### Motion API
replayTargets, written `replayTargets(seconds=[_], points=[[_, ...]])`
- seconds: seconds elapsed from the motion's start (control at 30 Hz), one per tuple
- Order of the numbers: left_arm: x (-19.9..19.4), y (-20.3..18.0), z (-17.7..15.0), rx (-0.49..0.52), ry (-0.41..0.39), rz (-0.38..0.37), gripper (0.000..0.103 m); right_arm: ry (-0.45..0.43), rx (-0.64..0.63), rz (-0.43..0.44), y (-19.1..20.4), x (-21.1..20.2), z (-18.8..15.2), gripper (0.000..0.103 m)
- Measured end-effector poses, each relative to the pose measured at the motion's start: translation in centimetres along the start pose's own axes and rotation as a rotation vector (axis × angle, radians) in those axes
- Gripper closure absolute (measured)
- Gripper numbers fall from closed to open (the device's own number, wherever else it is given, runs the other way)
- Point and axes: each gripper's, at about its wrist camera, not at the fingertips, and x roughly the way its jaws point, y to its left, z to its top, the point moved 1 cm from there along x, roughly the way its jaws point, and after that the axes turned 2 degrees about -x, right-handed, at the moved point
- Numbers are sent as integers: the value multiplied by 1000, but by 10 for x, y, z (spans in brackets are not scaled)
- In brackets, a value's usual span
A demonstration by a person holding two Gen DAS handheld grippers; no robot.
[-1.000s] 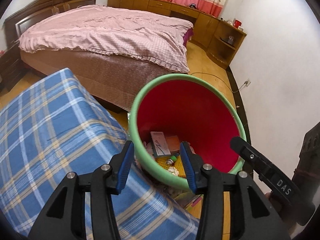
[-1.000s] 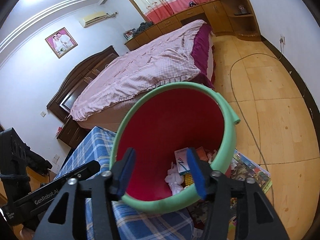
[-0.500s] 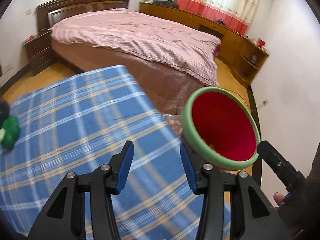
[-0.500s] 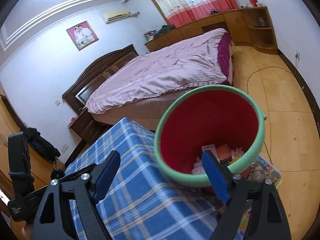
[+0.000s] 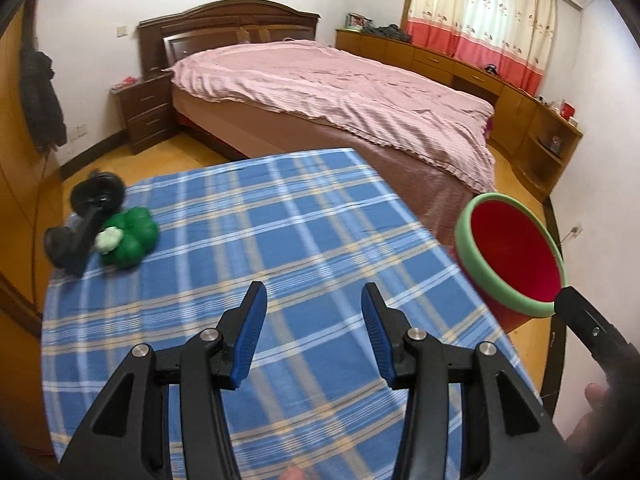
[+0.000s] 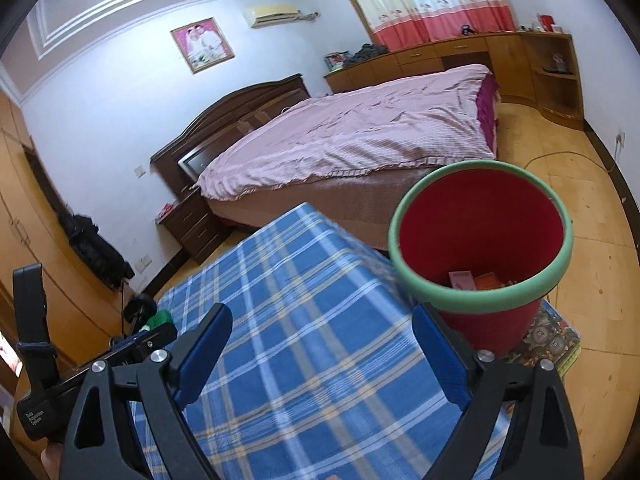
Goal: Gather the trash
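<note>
The table (image 5: 304,240), draped in a blue plaid cloth, is the landmark here. Above its near half hangs the left gripper (image 5: 313,334), its blue-padded jaws parted with nothing between them, only cloth showing through the gap. The right gripper (image 6: 320,356) hangs over the same cloth, nearer the table's right edge, its jaws spread wider and likewise empty.

Just off the table's right edge stands the red trash bin (image 6: 480,240) with its pale green rim (image 5: 516,264), resting on a printed mat (image 6: 554,340) that lies on the wooden floor. Inside the bin, at the bottom, a few pieces of trash (image 6: 476,280) show (a pink packet and something orange; the rest is too small to tell).

At the table's far left corner lies a green crumpled object (image 5: 128,240) with a small pale lump against it. Touching it on its left is a black stand (image 5: 84,224) with round ends, blurred, so its exact form cannot be told.

Beyond the table's far edge is a bed (image 5: 340,92) under a pink cover, with a dark wooden headboard and a nightstand (image 5: 146,116) beside it. Farther past the table runs a low wooden cabinet (image 6: 460,56) beneath red-and-cream curtains (image 5: 476,20).
</note>
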Motion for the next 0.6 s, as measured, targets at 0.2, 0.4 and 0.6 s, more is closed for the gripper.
replayTargets(seconds=[0.2,0.4,0.6], points=[[-16,17,-9,18,-34,41,54,1,-70,-1,30,-7,-15,4],[-33,30,-20,-14,-73,46,54,-9,-116,-10,49,-14,-28,2],[-44,41,-28,-32,-97,63,54,-35,-142,-33,60,-25,-37,1]])
